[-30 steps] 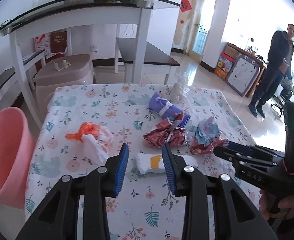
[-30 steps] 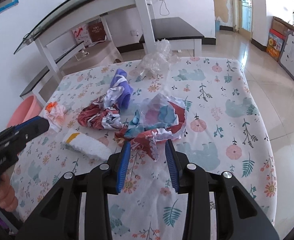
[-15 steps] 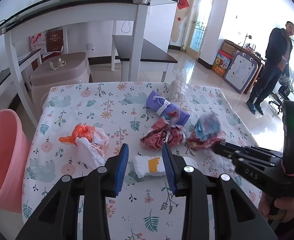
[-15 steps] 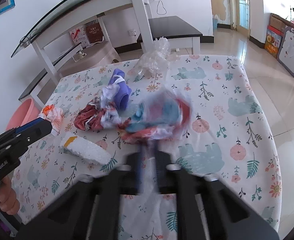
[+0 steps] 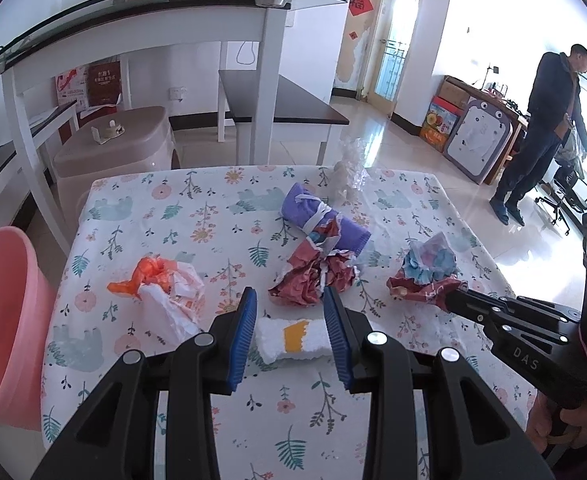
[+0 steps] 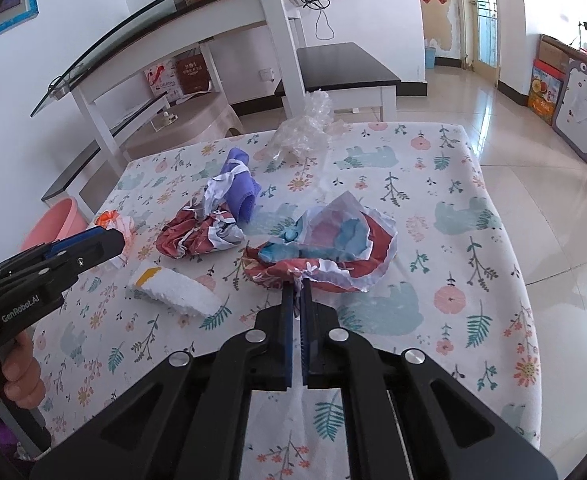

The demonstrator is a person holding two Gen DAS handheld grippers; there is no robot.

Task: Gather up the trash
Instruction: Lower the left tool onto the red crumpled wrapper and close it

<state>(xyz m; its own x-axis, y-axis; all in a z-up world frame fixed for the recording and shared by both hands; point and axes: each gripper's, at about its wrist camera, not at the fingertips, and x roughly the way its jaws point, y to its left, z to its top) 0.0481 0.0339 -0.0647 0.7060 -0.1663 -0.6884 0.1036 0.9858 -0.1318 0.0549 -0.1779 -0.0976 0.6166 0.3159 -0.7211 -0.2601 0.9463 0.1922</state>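
1. Between the closed jaws of the right gripper (image 6: 298, 285) sits the near edge of a crumpled red-and-blue wrapper (image 6: 333, 246), pinched tight; the wrapper spreads away toward 12 o'clock over the floral tablecloth (image 6: 453, 240).
2. Left gripper (image 5: 289, 312) hangs open, holding nothing; a white foam piece (image 5: 293, 338) lies on the cloth between its fingers.
3. At 9 o'clock stands a pink bin (image 5: 1, 320); at 10 o'clock, an orange-and-white bag (image 5: 165, 288).

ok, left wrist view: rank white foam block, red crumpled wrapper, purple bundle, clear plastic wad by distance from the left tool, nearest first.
1. White foam block, between the open left tool fingers.
2. Red crumpled wrapper, just beyond.
3. Purple bundle, mid-table.
4. Clear plastic wad, far edge.
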